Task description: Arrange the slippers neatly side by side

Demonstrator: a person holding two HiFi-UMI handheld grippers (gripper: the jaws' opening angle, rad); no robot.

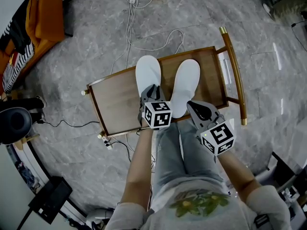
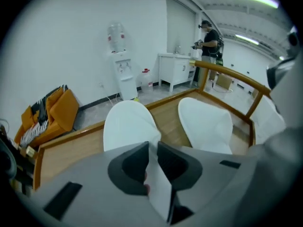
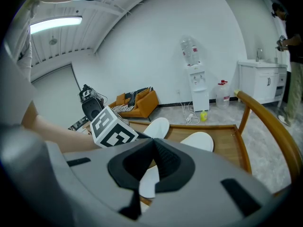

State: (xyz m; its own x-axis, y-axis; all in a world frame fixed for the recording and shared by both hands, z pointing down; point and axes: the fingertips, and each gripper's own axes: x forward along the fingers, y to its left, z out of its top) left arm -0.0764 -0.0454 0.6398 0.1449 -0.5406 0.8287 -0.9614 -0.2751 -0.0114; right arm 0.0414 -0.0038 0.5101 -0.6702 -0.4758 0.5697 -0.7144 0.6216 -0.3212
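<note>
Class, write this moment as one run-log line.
left slipper beside right slipper on wooden tray | left gripper: shut on left slipper | right gripper: shut, by right slipper

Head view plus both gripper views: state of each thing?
Left white cloth slipper: flat on tray, heel edge clamped.
Right white cloth slipper: flat, parallel, small gap between.
Brown wooden tray: holds both slippers.
Left gripper: shut on left slipper's heel edge.
Right gripper: jaws together, empty.
</note>
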